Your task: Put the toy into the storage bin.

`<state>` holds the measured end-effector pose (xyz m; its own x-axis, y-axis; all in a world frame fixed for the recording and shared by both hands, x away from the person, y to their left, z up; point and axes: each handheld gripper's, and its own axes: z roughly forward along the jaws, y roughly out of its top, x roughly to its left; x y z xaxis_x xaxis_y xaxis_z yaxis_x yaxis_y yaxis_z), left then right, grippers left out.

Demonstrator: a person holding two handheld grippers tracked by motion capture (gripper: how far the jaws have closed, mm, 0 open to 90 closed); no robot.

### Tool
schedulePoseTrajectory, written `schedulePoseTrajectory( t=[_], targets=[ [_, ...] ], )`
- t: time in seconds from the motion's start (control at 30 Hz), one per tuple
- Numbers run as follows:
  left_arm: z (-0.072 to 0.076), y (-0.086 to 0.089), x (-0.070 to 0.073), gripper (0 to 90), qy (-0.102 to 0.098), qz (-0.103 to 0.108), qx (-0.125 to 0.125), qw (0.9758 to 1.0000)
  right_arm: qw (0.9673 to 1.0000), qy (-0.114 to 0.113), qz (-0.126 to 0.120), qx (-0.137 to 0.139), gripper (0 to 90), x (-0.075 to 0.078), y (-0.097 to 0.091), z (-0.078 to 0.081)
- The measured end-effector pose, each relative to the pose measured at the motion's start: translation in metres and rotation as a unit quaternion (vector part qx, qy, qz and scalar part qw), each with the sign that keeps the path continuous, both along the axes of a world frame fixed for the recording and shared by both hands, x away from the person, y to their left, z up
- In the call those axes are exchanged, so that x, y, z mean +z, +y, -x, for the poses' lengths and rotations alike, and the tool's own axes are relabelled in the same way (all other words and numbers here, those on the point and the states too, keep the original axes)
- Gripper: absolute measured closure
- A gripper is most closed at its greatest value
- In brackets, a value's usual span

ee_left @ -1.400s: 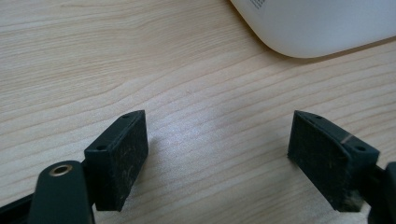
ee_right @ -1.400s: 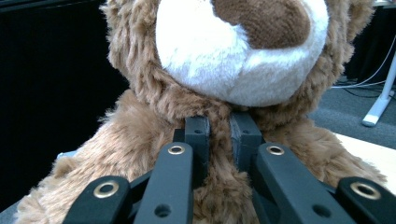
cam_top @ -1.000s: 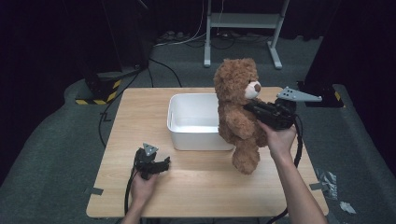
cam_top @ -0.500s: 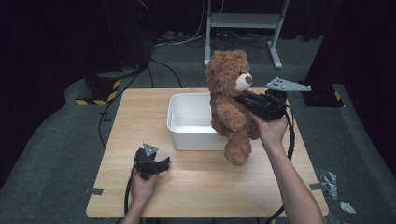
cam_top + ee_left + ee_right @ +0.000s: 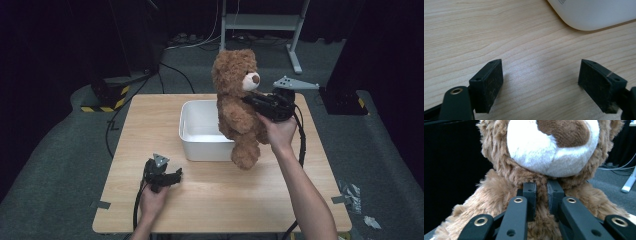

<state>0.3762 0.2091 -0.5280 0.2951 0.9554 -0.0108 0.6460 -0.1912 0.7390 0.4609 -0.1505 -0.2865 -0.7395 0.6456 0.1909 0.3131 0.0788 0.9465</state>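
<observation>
In the high view, the right tongs gripped the teddy bear at the chest just below its muzzle and held it clear of the counter; the bear hung upright, its long axis near vertical, head uppermost, face turned toward the right hand, its lower body over the near right corner of the white bin and one foot dangling in front of that rim; the left tongs rested on the counter near its front left, well apart from the bin. In the left gripper view, the left tongs stood open with bare wood between the pads and a rounded corner of the bin ahead. In the right gripper view, the right tongs were closed on a pinch of fur at the bear's throat, the pads nearly together. Judged from these views, pick-up and lift were complete; moving the bear over the bin's opening, lowering it and releasing it remained to be done.
</observation>
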Motion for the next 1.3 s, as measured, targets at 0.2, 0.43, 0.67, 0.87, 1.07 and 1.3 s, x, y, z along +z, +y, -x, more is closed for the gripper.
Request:
schedulePoseTrajectory(
  t=[0.2,0.43,0.67,0.87,1.07,1.3],
  targets=[
    [0.0,0.0,0.0,20.0,0.001,0.002,-0.003,1.0,1.0,0.007,-0.004,-0.003,80.7,-0.001,0.007,-0.009],
    [0.0,0.0,0.0,20.0,0.001,0.002,-0.003,1.0,0.9999,0.009,-0.003,-0.009,80.7,0.001,0.011,-0.017],
    [0.0,0.0,0.0,20.0,0.001,0.002,-0.002,1.0,0.9996,0.01,0.011,-0.024,80.7,0.0,0.015,-0.022],
    [0.0,0.0,0.0,20.0,0.001,0.002,-0.002,1.0,0.9995,0.003,0.018,-0.026,80.7,0.003,0.02,-0.027],
    [0.0,0.0,0.0,20.0,0.001,0.002,-0.002,1.0,0.999,0.002,0.023,-0.038,80.7,0.004,0.026,-0.035],
    [0.0,0.0,0.0,20.0,0.001,0.002,-0.002,1.0,0.9986,0.008,0.027,-0.044,80.7,0.003,0.036,-0.042]
  ],
)
